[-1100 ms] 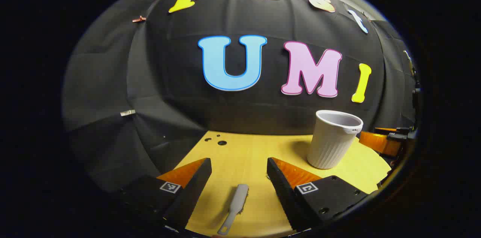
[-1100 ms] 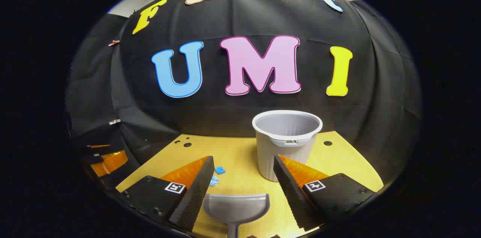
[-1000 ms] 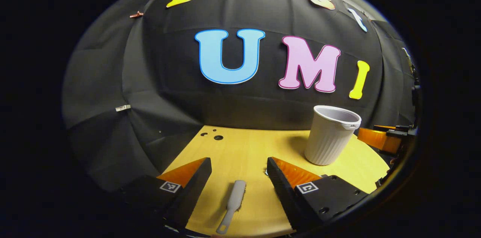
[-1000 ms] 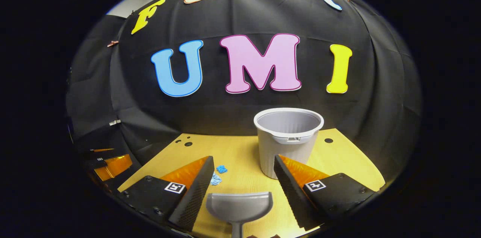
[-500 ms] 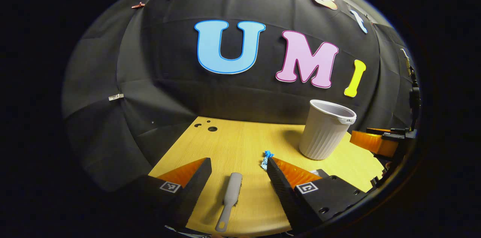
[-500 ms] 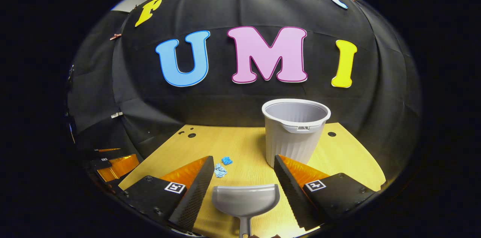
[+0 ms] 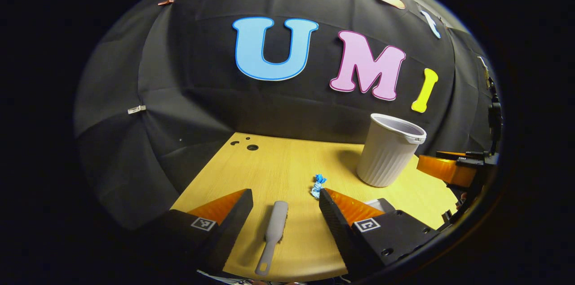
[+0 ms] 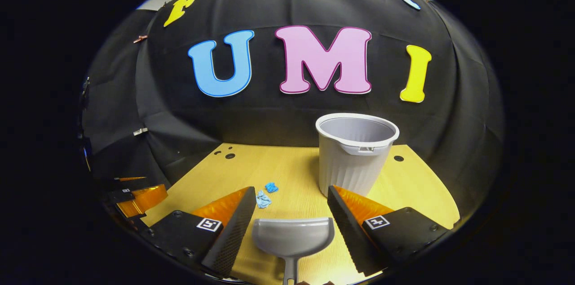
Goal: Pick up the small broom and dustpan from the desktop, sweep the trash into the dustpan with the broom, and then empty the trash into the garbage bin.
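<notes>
Small broom (image 7: 275, 226): slim grey plastic, flat on the desktop (image 7: 278, 163), handle end with a hang-hole toward the near edge, bristle head pointing to the wall. Judged light and stiff in the handle, soft at the bristles; smooth plastic may slip, so best taken across the narrow handle, clear of the bristles. It lies between the fingers of the left gripper (image 7: 285, 199), touched by neither; jaws wide apart, holding nothing.

Dustpan (image 8: 293, 236): grey plastic scoop, open mouth facing away, thin handle running back toward the near edge. Judged light, rigid, thin-walled; the handle is the sensible hold, since gripping the pan wall could tip it. It sits between the spread fingers of the right gripper (image 8: 291, 197), no contact visible; jaws wide open and empty.

Trash (image 8: 266, 194): two small crumpled blue scraps, just beyond the dustpan's left front corner. Likely near weightless; may scatter under a brisk stroke.

Garbage bin (image 8: 356, 153): pale ribbed plastic tub, upright, open, toward the back right of the desktop, apart from the scraps.
</notes>
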